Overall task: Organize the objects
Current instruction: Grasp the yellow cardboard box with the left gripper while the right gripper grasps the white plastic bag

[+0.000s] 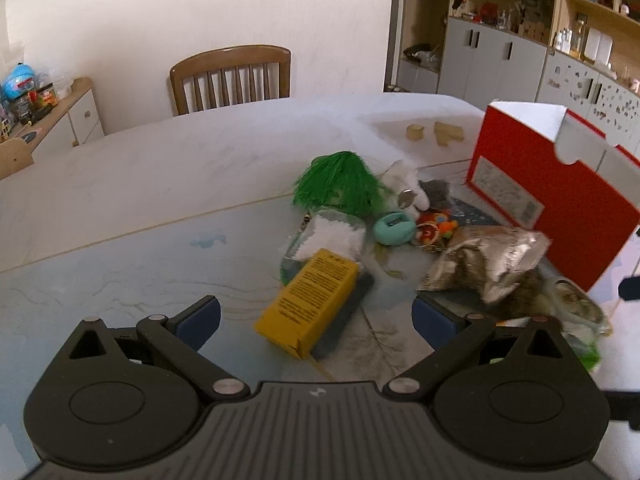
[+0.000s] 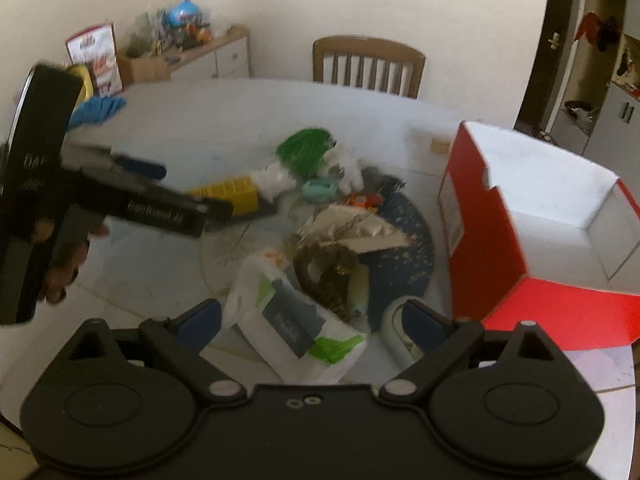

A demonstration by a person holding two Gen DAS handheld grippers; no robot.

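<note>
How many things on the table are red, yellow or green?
Red: 1, the open box
Yellow: 1, the small carton
Green: 1, the tassel
Total: 3

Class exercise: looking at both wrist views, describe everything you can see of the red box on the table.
The red box is an open cardboard carton, like a shoe box without a lid: red outside, white inside, with a white printed label on one short end. Its folded wall shows a notched tab. It stands upright on the table, right of the pile of small items, and looks empty as far as its inside shows. A silver foil bag lies close against its labelled end; contact cannot be told.
</note>
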